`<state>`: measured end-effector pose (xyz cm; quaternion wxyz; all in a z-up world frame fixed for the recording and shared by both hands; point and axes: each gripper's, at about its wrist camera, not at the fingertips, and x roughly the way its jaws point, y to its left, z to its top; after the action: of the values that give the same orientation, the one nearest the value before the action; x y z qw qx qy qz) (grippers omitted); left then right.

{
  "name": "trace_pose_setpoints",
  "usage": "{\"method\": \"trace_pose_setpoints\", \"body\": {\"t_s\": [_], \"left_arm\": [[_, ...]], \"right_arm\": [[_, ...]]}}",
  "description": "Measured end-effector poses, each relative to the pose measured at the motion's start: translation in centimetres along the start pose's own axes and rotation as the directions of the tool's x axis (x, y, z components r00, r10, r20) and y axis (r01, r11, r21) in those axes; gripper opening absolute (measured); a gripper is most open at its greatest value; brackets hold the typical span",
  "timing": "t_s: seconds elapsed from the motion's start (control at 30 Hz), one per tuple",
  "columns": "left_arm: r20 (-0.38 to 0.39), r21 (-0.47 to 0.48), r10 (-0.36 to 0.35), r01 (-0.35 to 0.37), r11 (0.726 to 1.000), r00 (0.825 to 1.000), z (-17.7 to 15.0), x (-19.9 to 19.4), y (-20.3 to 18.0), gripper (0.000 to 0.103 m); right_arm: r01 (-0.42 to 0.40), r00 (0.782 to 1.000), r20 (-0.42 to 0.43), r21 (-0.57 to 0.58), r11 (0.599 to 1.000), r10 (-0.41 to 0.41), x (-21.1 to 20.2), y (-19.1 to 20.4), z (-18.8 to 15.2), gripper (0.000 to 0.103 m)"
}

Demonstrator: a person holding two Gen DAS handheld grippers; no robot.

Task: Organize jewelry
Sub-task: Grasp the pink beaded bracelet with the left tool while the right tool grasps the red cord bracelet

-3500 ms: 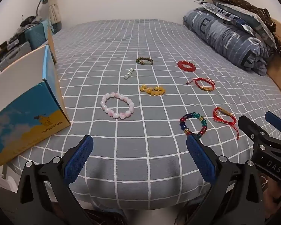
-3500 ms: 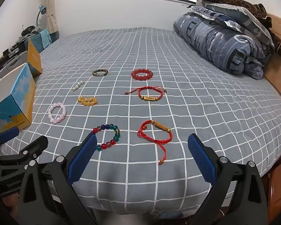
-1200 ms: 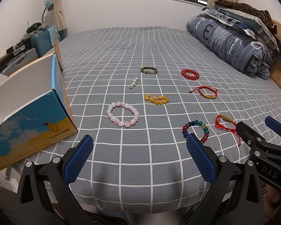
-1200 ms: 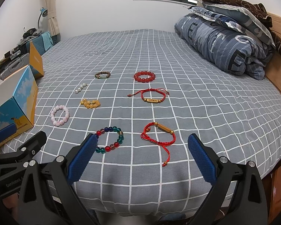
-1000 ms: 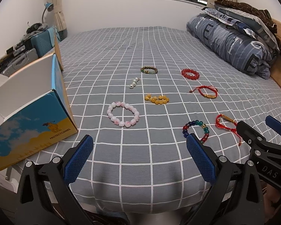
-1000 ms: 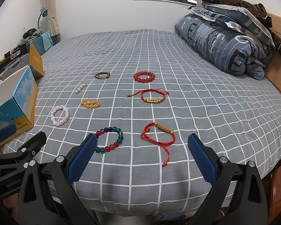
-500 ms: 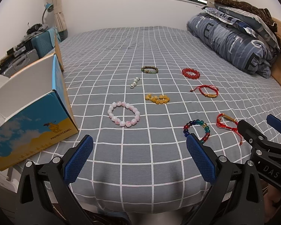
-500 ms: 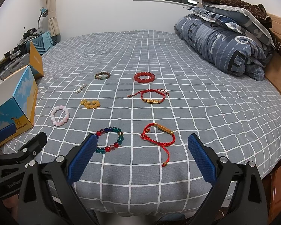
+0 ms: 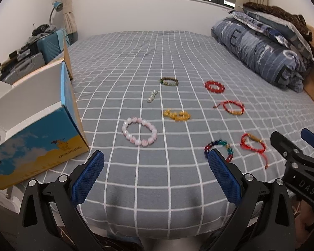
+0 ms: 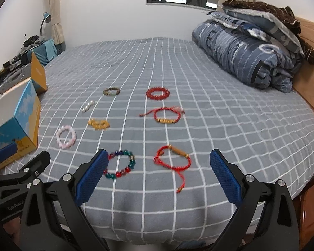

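- Both grippers have edged forward over the near edge of the bed since half a second ago; the bracelets sit lower and larger in each view, none displaced.
- Left gripper: jaws spread wide, blue pads empty, hovering above the grey checked cover short of the pink bead bracelet.
- Right gripper: likewise wide apart, holding nothing; the multicolour bead bracelet lies just beyond its left pad, the red cord bracelet between the pads further out (its tail trails toward the bed's edge).
- Eight pieces laid flat, apart, in two rough rows running away from the grippers: pink, amber bead bracelet, short pearl strand, dark green-brown bracelet; then multicolour, red cord, a second red cord bracelet with gold bar, red bead bracelet.
- Open blue-and-yellow box stands on the bed's left edge, near the pink bracelet.
- Folded quilt stacked at the headboard side.
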<state>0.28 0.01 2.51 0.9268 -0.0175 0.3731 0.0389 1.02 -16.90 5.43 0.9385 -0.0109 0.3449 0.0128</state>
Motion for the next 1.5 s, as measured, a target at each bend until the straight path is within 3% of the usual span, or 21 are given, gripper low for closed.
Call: {"method": "trace_pose_setpoints", "body": {"t_s": [0.27,0.53,0.97,1.33,1.5], "left_arm": [[-0.038,-0.021,-0.009,0.008,1.0,0.999,4.2,1.9,0.4,0.097],[-0.107,-0.023,0.026,-0.029,0.999,0.994,6.9,6.7,1.6,0.097],[-0.243,-0.03,0.041,-0.049,0.998,0.969,5.5,14.8,2.8,0.097],[-0.293,-0.052,0.024,-0.041,0.998,0.956,4.4,16.9,3.3,0.097],[-0.31,-0.049,0.007,-0.023,0.999,0.951,4.0,17.0,3.0,0.087]], "right_arm": [[0.047,0.999,0.008,-0.006,0.999,-0.047,1.0,-1.3,5.0,0.094],[0.048,0.995,-0.081,-0.06,0.997,-0.053,7.6,0.0,8.1,0.094],[0.007,0.966,-0.258,-0.088,0.996,-0.029,18.9,0.6,8.7,0.094],[-0.037,0.937,-0.349,-0.037,0.999,0.022,23.0,-1.1,7.9,0.094],[-0.041,0.93,-0.367,-0.044,0.998,0.022,23.8,-0.6,7.4,0.088]]}}
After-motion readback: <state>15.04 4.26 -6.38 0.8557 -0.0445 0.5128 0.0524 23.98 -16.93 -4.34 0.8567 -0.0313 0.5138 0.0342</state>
